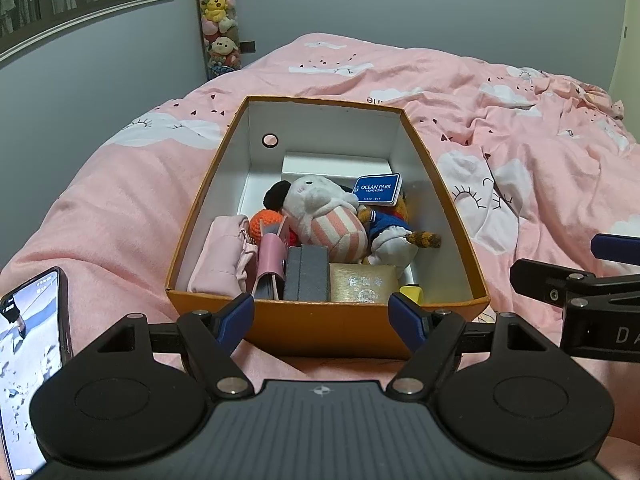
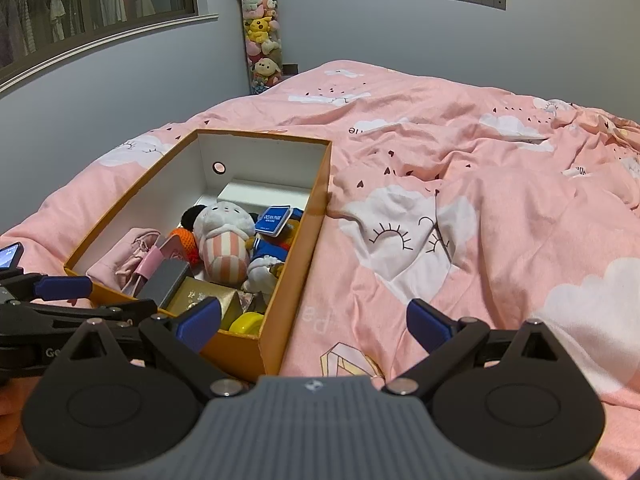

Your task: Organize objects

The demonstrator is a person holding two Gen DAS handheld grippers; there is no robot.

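Note:
An orange cardboard box [image 1: 208, 196] with white inner walls sits on the pink bed; it also shows in the right wrist view [image 2: 316, 200]. Inside lie a white striped plush [image 1: 324, 216], a blue Ocean Park card [image 1: 376, 189], a plush in blue clothes [image 1: 390, 232], a pink pouch [image 1: 220, 256], a grey block [image 1: 306, 272], a gold booklet [image 1: 362, 282] and a yellow item [image 1: 412, 293]. My left gripper [image 1: 322, 322] is open and empty, just before the box's near wall. My right gripper [image 2: 314, 326] is open and empty at the box's near right corner.
A pink duvet [image 2: 480, 208] with cloud prints covers the bed, rumpled at the right. A phone [image 1: 32, 360] lies at the near left. A tall clear tube of plush toys [image 2: 262, 36] stands in the room corner by the grey wall.

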